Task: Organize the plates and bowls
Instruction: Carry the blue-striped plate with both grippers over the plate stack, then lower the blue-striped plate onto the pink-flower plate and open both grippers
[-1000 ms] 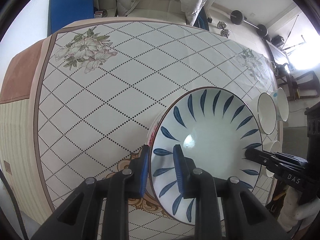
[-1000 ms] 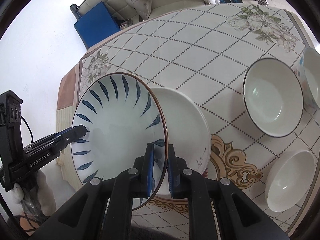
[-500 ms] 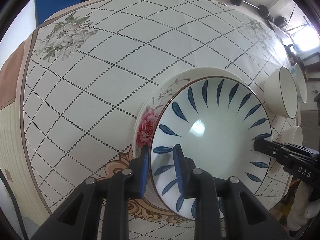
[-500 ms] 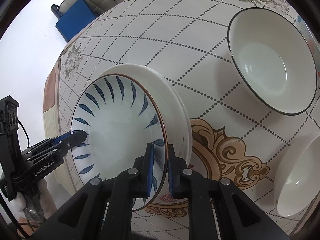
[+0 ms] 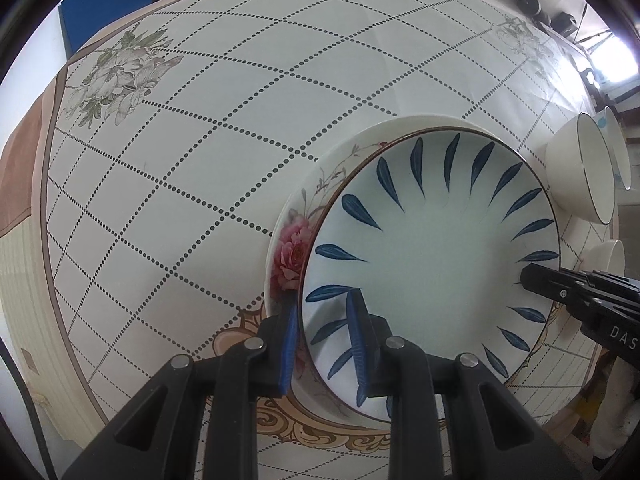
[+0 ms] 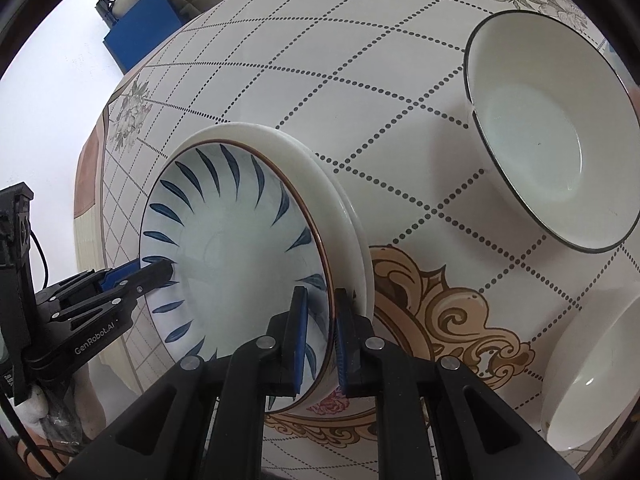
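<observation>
A blue-leaf plate (image 5: 432, 256) (image 6: 236, 248) sits on top of a white plate with a pink rose (image 5: 294, 248) (image 6: 348, 216) on the table. My left gripper (image 5: 322, 320) straddles the blue-leaf plate's left rim, jaws slightly wider than the rim. It also shows in the right wrist view (image 6: 160, 270). My right gripper (image 6: 320, 312) grips the opposite rim, jaws close on it; in the left wrist view (image 5: 528, 276) only its tip shows.
A black-rimmed white bowl (image 6: 548, 136) (image 5: 580, 168) stands to the right of the plates, another bowl (image 5: 618, 148) behind it. A plain white bowl (image 6: 592, 380) (image 5: 608, 256) sits near the front right edge. The table edge (image 5: 44, 216) lies to the left.
Both grippers have lowered the blue-leaf plate onto the rose plate. The left jaws have opened a little around the rim.
</observation>
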Demonstrator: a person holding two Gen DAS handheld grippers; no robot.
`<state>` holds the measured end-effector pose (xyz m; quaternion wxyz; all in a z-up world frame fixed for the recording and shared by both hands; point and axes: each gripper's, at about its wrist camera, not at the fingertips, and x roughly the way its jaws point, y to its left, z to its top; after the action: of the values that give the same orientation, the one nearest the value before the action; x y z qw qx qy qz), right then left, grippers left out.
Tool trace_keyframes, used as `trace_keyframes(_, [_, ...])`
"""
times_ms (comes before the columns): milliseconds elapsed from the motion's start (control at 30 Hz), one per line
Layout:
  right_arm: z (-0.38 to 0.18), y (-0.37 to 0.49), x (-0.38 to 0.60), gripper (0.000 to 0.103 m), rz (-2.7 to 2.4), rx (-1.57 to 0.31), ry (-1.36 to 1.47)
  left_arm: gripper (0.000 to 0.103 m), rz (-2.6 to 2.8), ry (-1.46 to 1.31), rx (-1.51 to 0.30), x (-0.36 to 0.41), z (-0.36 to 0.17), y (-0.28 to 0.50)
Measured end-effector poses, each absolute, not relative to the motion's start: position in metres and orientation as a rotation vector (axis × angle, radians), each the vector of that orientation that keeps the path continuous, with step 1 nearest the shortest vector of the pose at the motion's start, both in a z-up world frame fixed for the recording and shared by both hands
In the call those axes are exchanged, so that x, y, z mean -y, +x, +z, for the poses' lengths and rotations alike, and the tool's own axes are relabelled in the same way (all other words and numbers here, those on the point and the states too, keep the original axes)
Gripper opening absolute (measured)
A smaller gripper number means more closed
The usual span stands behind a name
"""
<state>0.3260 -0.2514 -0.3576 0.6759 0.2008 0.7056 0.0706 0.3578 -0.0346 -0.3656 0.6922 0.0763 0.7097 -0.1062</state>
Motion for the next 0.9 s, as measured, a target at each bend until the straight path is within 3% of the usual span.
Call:
trace_keyframes(367, [-0.364, 0.333, 0.257, 0.015, 0.125, -1.654, 0.540, 0.022, -0.213, 0.061, -1.686, 0.029, -0.378, 0.370])
trace_keyframes(600, [-0.364, 0.333, 0.261, 0.027, 0.139, -1.684, 0.617, 0.024, -0.213, 0.044, -1.696, 0.022, -0.377, 0.371])
trace_keyframes(800, [-0.362, 0.332, 0.252, 0.032, 0.137, -1.690, 0.581, 0.031, -0.216, 0.008, -1.700, 0.007, -0.369, 0.368])
trace_keyframes(900, [-0.361, 0.332, 0.249, 0.032, 0.125, -1.692, 0.566, 0.043, -0.230, -0.019, -1.706, 0.007, -0.369, 0.368])
